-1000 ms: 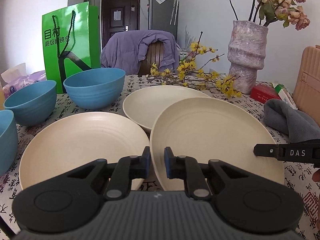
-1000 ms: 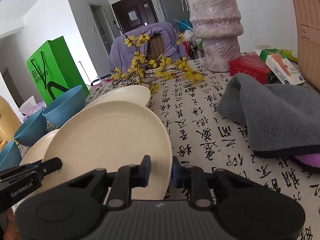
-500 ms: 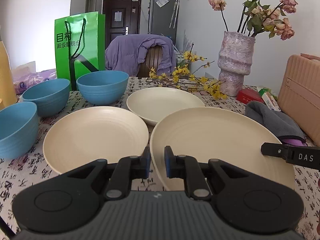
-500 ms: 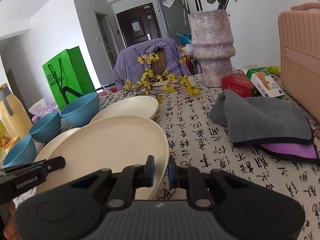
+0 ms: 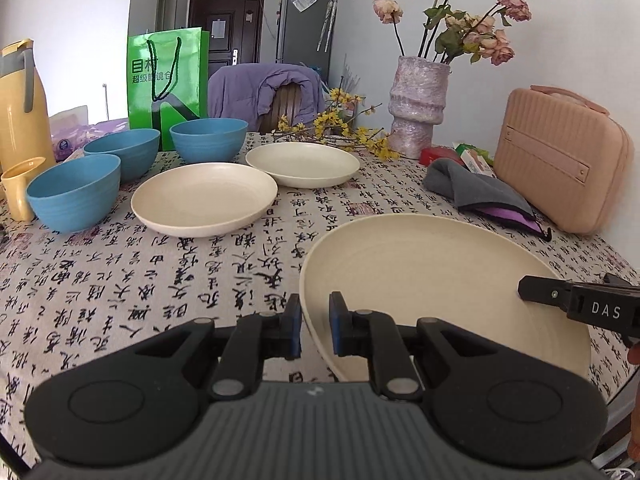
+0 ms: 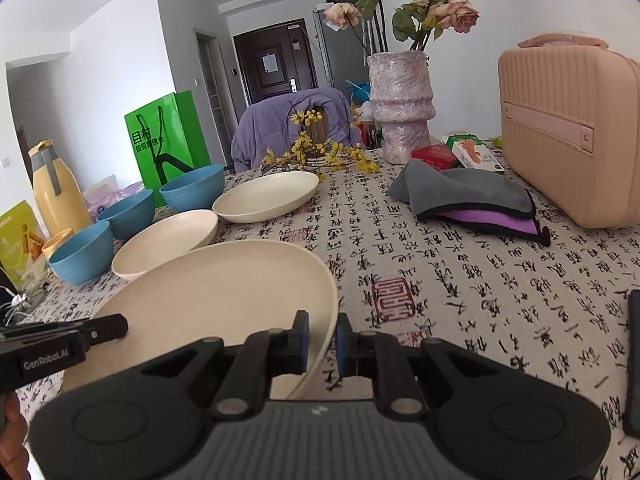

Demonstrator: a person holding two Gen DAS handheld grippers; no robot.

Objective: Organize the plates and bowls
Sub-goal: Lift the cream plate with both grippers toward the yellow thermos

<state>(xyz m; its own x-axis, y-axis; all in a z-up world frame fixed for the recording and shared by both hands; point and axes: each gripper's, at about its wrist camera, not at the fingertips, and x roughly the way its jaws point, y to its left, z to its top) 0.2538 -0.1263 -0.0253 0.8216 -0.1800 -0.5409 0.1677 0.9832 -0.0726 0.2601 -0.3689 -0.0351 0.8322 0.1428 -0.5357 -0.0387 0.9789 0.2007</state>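
1. While both claws are pinching opposite rims of the held plate [image 5: 420, 280], left claw [image 5: 315, 330] and right claw [image 6: 322, 342] are keeping it over the table [image 5: 160, 280].
2. Two plates [image 5: 204, 198] and three blue bowls [image 5: 74, 190] are sitting well beyond.
3. A grey cloth [image 6: 464, 192] and pink case [image 6: 568, 128] are lying rightward.

A home: dining table [image 5: 224, 280], fridge [image 5: 304, 24], front door [image 5: 224, 28], vase [image 5: 418, 108].

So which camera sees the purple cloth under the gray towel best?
The right wrist view: the purple cloth shows as a long strip along the near edge of the gray towel. The left wrist view shows only a small purple sliver at the towel's near edge.
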